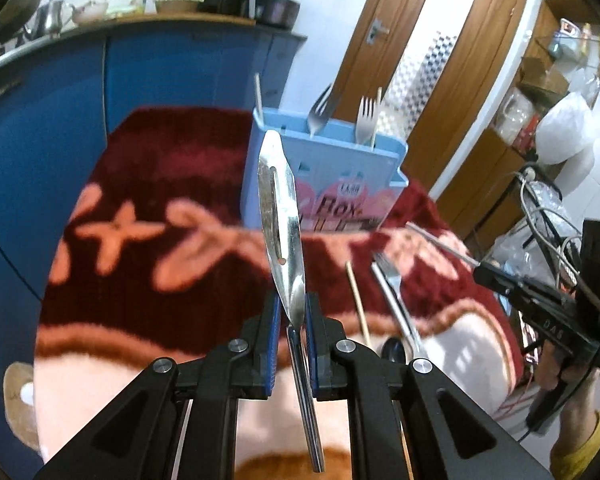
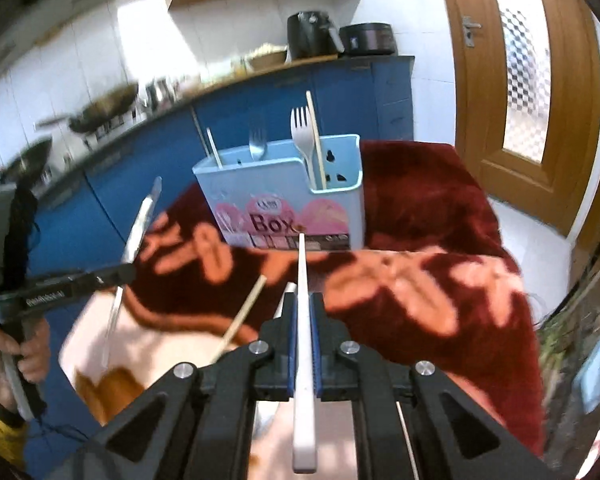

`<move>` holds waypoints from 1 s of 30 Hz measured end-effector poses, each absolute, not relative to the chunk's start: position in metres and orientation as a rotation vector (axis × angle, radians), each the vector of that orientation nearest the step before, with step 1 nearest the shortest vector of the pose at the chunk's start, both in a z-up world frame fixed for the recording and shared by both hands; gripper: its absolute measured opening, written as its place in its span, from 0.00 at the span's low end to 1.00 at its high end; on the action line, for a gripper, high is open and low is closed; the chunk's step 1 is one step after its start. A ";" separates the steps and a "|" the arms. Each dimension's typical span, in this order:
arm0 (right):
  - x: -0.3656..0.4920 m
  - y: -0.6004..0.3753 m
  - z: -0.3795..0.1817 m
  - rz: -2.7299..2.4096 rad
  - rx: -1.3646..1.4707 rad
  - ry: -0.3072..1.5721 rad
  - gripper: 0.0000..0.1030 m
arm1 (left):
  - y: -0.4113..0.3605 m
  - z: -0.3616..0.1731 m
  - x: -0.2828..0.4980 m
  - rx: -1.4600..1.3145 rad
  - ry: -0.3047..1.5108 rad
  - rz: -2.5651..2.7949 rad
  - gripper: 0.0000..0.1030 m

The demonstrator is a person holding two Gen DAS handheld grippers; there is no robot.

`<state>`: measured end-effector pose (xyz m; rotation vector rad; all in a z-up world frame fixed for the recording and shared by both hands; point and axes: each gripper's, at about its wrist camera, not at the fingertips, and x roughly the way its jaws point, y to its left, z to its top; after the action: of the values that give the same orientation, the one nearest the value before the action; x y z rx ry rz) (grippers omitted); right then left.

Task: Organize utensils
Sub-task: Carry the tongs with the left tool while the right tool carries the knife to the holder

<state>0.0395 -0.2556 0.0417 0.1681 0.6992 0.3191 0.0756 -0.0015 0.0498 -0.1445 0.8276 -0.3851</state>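
We have two forks point(image 2: 302, 136) and two chopsticks point(image 2: 316, 140) already standing in the blue holder point(image 2: 284, 196) at the surface's far edge. Our left hand-held gripper point(image 1: 293, 320) clamps a metal spatula point(image 1: 280, 216); our right hand-held gripper point(image 2: 303, 312) clamps a white utensil point(image 2: 303, 320). A fork point(image 1: 392, 292), a chopstick point(image 1: 358, 304) and a dark spoon point(image 1: 394, 350) lie loose near the front edge.

left gripper point(image 1: 293, 312) clamps a steel spoon point(image 1: 281, 216) upright before the blue utensil box point(image 1: 324, 176); forks point(image 1: 342, 118) stand inside

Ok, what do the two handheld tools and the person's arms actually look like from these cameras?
Both tools are black, with angular linkage arms, silver pivot bolts and blue ribbed pads. The left tool carries white lettering on its side; the right tool shows pale stamped characters. Cables trail from the handles. Bare hands, yellow sleeves.
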 end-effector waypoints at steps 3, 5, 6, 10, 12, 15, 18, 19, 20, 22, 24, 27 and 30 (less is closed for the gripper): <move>0.041 -0.252 0.041 0.303 0.158 0.646 0.07 | -0.004 0.056 0.080 -0.148 0.790 -0.375 0.11; 0.039 -0.252 0.047 0.295 0.153 0.609 0.07 | -0.006 0.061 0.084 -0.150 0.756 -0.369 0.11; 0.038 -0.251 0.050 0.293 0.156 0.594 0.07 | -0.006 0.064 0.086 -0.150 0.735 -0.364 0.11; 0.039 -0.252 0.060 0.288 0.137 0.554 0.07 | -0.008 0.075 0.097 -0.157 0.674 -0.351 0.11; 0.044 -0.253 0.065 0.280 0.122 0.552 0.07 | -0.010 0.083 0.105 -0.157 0.642 -0.334 0.11; 0.052 -0.256 0.068 0.265 0.112 0.561 0.07 | -0.014 0.096 0.120 -0.161 0.591 -0.313 0.11; 0.060 -0.260 0.069 0.258 0.111 0.563 0.07 | -0.017 0.112 0.136 -0.160 0.524 -0.300 0.11; 0.061 -0.261 0.070 0.260 0.113 0.564 0.07 | -0.018 0.117 0.142 -0.159 0.501 -0.298 0.11; 0.063 -0.262 0.071 0.258 0.113 0.566 0.07 | -0.018 0.122 0.146 -0.160 0.480 -0.296 0.11; 0.067 -0.263 0.072 0.255 0.109 0.575 0.07 | -0.020 0.131 0.157 -0.156 0.432 -0.287 0.11; 0.072 -0.264 0.072 0.253 0.107 0.590 0.07 | -0.022 0.138 0.170 -0.150 0.379 -0.265 0.11; 0.078 -0.265 0.074 0.252 0.105 0.617 0.07 | -0.024 0.138 0.186 -0.152 0.320 -0.248 0.11; 0.084 -0.268 0.077 0.251 0.101 0.643 0.07 | -0.027 0.129 0.198 -0.138 0.276 -0.225 0.11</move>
<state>0.0836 -0.2684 0.0774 0.1007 0.6431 0.2506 0.1985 -0.0273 0.1293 -0.1377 0.2763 -0.2250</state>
